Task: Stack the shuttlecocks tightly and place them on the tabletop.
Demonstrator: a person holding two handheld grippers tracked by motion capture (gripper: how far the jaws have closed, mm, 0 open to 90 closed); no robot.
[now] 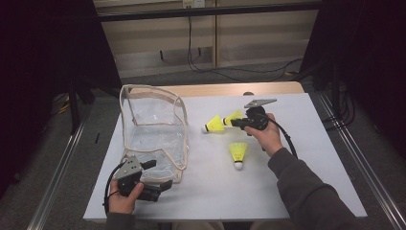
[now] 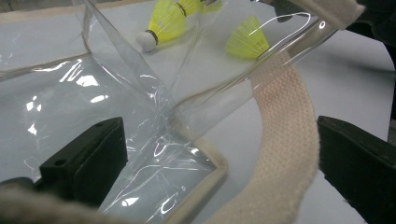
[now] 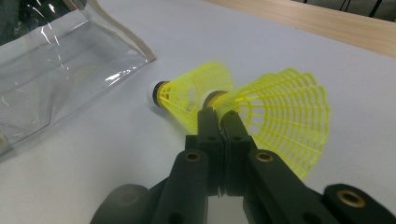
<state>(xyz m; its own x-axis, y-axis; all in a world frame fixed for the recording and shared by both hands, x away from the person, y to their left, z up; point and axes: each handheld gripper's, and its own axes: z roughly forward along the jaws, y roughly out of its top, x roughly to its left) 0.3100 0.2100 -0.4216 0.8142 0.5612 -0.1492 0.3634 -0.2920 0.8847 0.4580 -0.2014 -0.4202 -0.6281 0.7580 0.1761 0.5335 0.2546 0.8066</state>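
Shuttlecock (image 3: 275, 116) pinched at skirt in right claw (image 3: 223, 119), left claw (image 2: 219, 163) wide round bag strap (image 2: 285, 154)

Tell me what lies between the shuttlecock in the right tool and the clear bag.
One thing: a second shuttlecock lies on the table between the held shuttlecock in the right tool and the clear bag. The left tool sits at the bag's near corner.

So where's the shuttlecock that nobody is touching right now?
In the high view the loose shuttlecock lies alone on the white table, right of the clear bag and just below the right gripper, cork end toward the person.
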